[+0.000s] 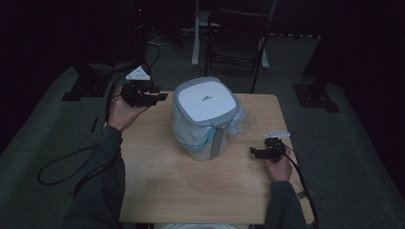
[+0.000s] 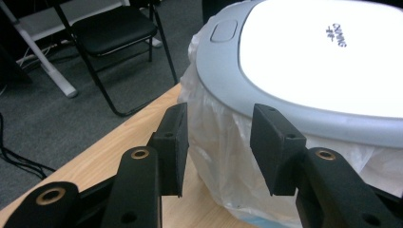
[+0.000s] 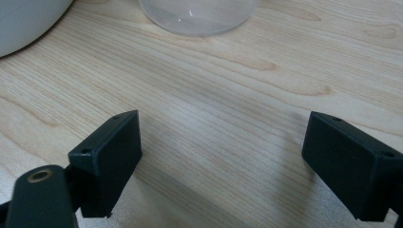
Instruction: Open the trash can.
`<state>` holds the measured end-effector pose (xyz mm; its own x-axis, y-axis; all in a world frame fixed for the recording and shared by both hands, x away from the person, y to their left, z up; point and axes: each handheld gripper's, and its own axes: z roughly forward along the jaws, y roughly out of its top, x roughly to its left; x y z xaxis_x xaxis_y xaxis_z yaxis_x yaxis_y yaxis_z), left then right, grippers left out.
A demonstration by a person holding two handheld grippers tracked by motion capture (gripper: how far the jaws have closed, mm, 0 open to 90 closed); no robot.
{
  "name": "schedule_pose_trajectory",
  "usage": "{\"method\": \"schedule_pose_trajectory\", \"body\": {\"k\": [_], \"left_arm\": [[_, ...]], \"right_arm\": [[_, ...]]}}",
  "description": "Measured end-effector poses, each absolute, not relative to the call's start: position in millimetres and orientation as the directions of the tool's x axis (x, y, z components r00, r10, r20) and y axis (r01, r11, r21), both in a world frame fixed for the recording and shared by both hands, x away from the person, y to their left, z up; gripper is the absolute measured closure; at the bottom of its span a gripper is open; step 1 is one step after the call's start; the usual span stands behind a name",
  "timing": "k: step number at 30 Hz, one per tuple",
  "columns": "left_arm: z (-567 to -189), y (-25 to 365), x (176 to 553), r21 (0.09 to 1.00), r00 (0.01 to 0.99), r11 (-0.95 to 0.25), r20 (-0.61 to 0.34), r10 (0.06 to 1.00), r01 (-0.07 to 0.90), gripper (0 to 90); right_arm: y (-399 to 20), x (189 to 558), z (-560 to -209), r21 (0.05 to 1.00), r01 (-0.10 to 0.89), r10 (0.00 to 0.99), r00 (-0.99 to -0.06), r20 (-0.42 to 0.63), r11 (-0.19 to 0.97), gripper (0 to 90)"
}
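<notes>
A small white bin with a grey-rimmed lid (image 1: 205, 102) stands at the middle of the wooden table (image 1: 191, 191), lined with a clear plastic bag (image 1: 191, 131) that hangs over its sides. My left gripper (image 1: 160, 93) is raised at the bin's left, level with the lid. In the left gripper view the lid (image 2: 323, 52) and the bag (image 2: 214, 114) sit just beyond the jaws, and the gripper (image 2: 218, 142) is open with nothing between its pads. My right gripper (image 1: 253, 152) hovers low over the table to the right of the bin, open (image 3: 223, 161) over bare wood.
A clear plastic piece (image 3: 197, 16) lies on the table beside the bin's base (image 3: 23, 19), ahead of the right gripper. A black folding chair (image 1: 239, 33) stands on the carpet beyond the table's far edge. Cables trail from both grippers.
</notes>
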<state>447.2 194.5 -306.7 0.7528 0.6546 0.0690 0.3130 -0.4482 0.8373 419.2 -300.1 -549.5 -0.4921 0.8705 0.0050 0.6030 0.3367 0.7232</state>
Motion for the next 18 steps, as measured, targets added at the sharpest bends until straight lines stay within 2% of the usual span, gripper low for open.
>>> {"method": "schedule_pose_trajectory", "body": {"k": [18], "left_arm": [[-281,174,457,0.841,0.779,-0.467,0.090,0.620,0.274,58.8]], "right_arm": [[-300,419,-550,0.723,0.603,0.871,-0.492,0.005,0.336,12.1]]}}
